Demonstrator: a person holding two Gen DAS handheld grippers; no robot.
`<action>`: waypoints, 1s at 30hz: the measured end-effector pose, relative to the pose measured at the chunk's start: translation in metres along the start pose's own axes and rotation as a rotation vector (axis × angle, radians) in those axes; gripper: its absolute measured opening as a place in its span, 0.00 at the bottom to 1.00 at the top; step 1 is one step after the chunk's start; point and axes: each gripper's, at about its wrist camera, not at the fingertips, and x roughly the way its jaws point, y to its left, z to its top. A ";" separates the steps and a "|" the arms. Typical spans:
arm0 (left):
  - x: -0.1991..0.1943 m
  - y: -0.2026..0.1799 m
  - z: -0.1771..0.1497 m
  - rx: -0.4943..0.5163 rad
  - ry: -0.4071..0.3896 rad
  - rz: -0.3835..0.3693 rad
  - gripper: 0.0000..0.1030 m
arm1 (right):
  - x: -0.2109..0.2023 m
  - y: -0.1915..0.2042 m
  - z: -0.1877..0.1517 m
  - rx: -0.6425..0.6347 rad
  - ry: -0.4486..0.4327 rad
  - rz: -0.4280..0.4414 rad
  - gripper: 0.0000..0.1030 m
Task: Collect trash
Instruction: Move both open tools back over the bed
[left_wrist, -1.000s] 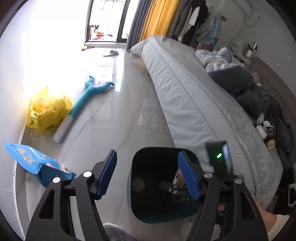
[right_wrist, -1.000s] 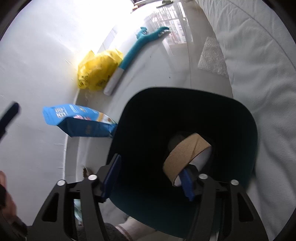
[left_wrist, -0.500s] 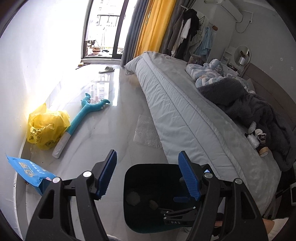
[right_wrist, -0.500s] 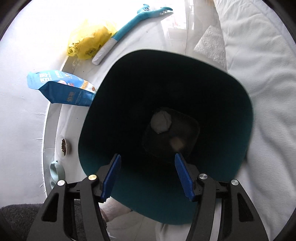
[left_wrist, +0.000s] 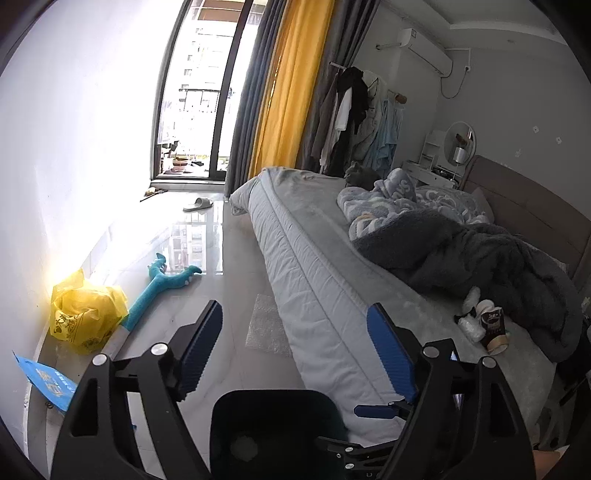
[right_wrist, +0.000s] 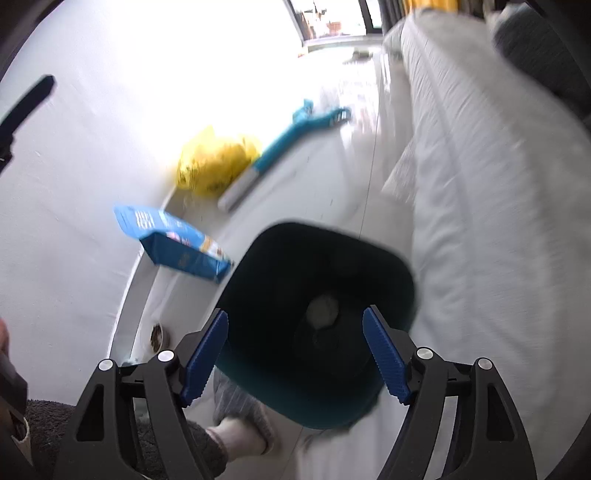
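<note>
A dark teal trash bin (right_wrist: 325, 295) stands on the floor beside the bed, with a pale crumpled wad (right_wrist: 323, 309) at its bottom. It also shows in the left wrist view (left_wrist: 273, 421). My right gripper (right_wrist: 295, 354) is open and empty, above the bin's near rim. My left gripper (left_wrist: 295, 354) is open and empty, raised above the bin and facing the bed. Small trash items, a cup and white wads (left_wrist: 484, 325), lie on the grey bed (left_wrist: 332, 280) near the dark blanket.
A yellow plastic bag (left_wrist: 85, 310), a blue snack bag (right_wrist: 173, 245) and a teal long-handled toy (left_wrist: 162, 288) lie along the white wall. Bubble wrap (left_wrist: 266, 325) lies on the floor by the bed. A grey cat (left_wrist: 360, 175) sits on the bed's far side.
The cardboard tape roll left the right gripper and dropped into the bin. The right gripper opened and pulled back up. The left gripper tilted upward toward the bed.
</note>
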 end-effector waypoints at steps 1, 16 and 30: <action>0.001 -0.006 0.001 -0.004 -0.006 -0.007 0.81 | -0.009 -0.005 0.000 -0.001 -0.024 -0.008 0.76; 0.042 -0.090 -0.008 -0.007 0.034 -0.113 0.83 | -0.116 -0.094 -0.013 0.034 -0.261 -0.161 0.78; 0.084 -0.171 -0.025 0.078 0.128 -0.196 0.83 | -0.187 -0.173 -0.028 0.120 -0.435 -0.223 0.78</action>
